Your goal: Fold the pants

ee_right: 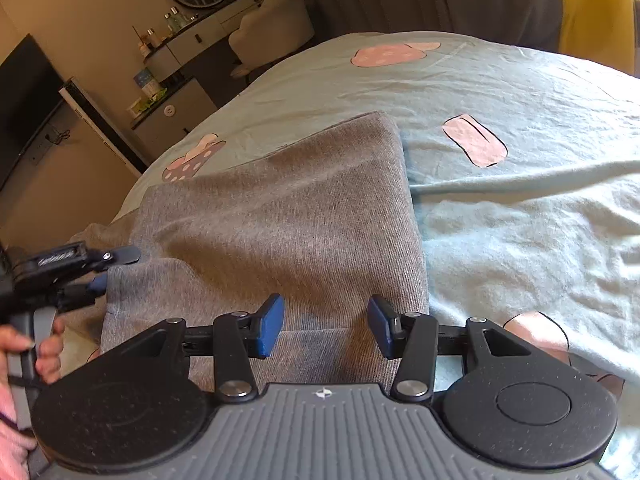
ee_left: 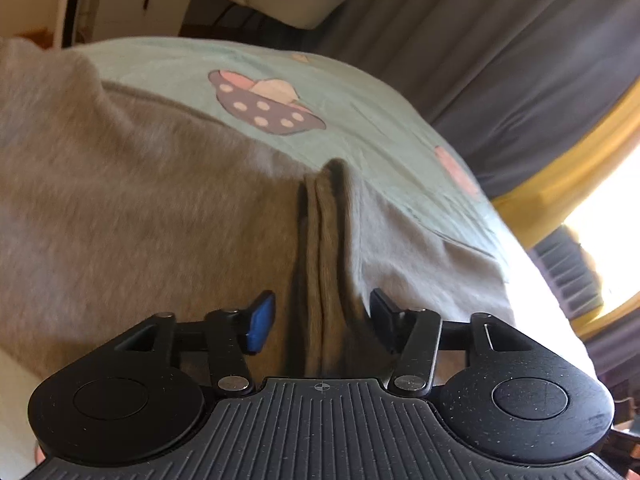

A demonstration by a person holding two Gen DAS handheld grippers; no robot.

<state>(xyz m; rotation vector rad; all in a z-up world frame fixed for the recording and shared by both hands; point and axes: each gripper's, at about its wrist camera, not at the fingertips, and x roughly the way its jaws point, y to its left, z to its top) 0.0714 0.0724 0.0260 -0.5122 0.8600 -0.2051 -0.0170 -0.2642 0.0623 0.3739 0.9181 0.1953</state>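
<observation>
Grey knit pants (ee_right: 280,216) lie folded on a light-blue bedsheet (ee_right: 520,220). In the left wrist view the pants (ee_left: 140,200) fill the frame, and a raised vertical fold of the fabric (ee_left: 324,264) runs between the blue-padded fingers. My left gripper (ee_left: 320,320) is open around that fold, its pads apart from the cloth. It also shows in the right wrist view (ee_right: 100,268) at the pants' left edge. My right gripper (ee_right: 326,326) is open just above the near right part of the pants, holding nothing.
The sheet (ee_left: 360,112) has pink and purple mushroom prints (ee_left: 268,104). A dresser with bottles (ee_right: 192,36), a chair (ee_right: 272,28) and a dark screen (ee_right: 24,92) stand beyond the bed's far left. Grey and yellow curtains (ee_left: 500,60) hang behind.
</observation>
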